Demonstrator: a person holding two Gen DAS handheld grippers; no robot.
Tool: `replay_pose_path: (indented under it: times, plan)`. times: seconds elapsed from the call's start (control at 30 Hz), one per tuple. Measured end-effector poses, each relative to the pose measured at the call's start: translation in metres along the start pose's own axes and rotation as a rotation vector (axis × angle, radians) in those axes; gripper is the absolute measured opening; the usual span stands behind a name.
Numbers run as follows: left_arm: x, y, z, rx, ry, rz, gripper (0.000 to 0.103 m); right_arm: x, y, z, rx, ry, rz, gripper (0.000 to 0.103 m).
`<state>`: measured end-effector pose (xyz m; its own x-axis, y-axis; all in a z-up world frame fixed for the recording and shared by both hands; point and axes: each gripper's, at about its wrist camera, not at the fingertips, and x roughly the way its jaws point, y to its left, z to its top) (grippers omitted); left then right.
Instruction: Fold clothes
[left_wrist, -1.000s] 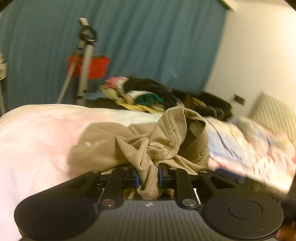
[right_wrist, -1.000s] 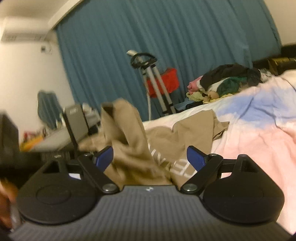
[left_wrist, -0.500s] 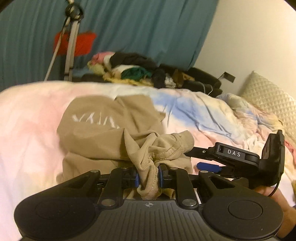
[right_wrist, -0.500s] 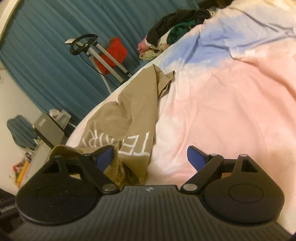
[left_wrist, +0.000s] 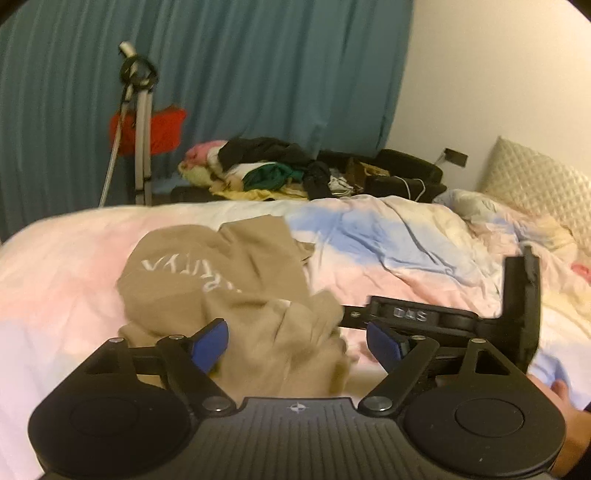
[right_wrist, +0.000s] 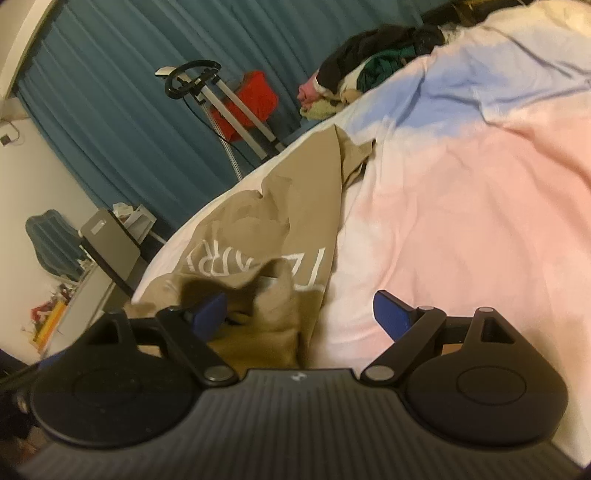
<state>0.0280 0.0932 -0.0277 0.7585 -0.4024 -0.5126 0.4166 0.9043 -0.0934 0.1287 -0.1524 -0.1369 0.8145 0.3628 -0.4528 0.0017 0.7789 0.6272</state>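
A tan garment with white lettering (left_wrist: 221, 280) lies crumpled on the pink and blue bed cover (left_wrist: 388, 240). My left gripper (left_wrist: 297, 341) is open, its blue pads apart over a bunched part of the garment. The right gripper shows in the left wrist view (left_wrist: 461, 317), just right of the garment. In the right wrist view the right gripper (right_wrist: 299, 314) is open and empty, with the tan garment (right_wrist: 280, 206) lying under and beyond its left finger, on the bed cover (right_wrist: 480, 192).
A pile of mixed clothes (left_wrist: 266, 170) lies beyond the bed's far edge. A tripod with a red bag (left_wrist: 140, 125) stands before the blue curtain. A quilted pillow (left_wrist: 535, 188) is at the right. A small table (right_wrist: 110, 236) stands left of the bed.
My left gripper has opened and let go of the bunched tan fabric, which has dropped onto the bed. The right gripper stays open near the garment's edge.
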Motion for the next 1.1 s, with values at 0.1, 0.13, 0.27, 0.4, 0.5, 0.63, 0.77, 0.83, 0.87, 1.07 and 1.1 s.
replay_pose_path:
  times: [0.1,0.13,0.27,0.4,0.5,0.63,0.77,0.83,0.87,1.07,1.1]
  plan:
    - [0.014,-0.013,-0.004,0.054,0.043,0.033,0.084,-0.002,-0.006,0.002,0.041,0.004,0.006,0.088]
    - [0.021,-0.016,-0.006,0.071,0.060,0.054,0.084,-0.003,-0.008,0.002,0.054,0.006,0.009,0.088]
    - [0.046,-0.029,-0.010,0.144,0.098,0.104,0.084,-0.004,-0.021,0.005,0.133,0.027,-0.001,0.088]
    - [0.065,-0.041,-0.012,0.195,0.080,0.155,0.084,-0.006,-0.040,0.006,0.244,0.057,0.008,0.089]
    - [0.074,-0.046,-0.012,0.210,0.073,0.215,0.084,-0.005,-0.046,0.005,0.291,0.068,0.017,0.089]
    - [0.075,-0.035,-0.008,0.142,0.071,0.274,0.084,-0.004,-0.043,0.003,0.277,0.072,0.018,0.089]
    - [0.068,-0.016,-0.003,0.046,0.072,0.302,0.084,-0.001,-0.039,0.000,0.254,0.076,0.030,0.089]
    - [0.066,-0.008,-0.001,0.010,0.084,0.305,0.084,0.000,-0.037,-0.002,0.243,0.079,0.036,0.089]
    - [0.066,-0.005,-0.001,-0.009,0.088,0.304,0.084,0.001,-0.036,-0.003,0.237,0.079,0.040,0.089]
    - [0.063,-0.004,-0.001,-0.024,0.100,0.316,0.084,0.006,-0.027,-0.007,0.188,0.082,0.050,0.089]
    - [0.062,-0.005,-0.001,-0.023,0.100,0.316,0.084,0.006,-0.027,-0.007,0.186,0.084,0.047,0.089]
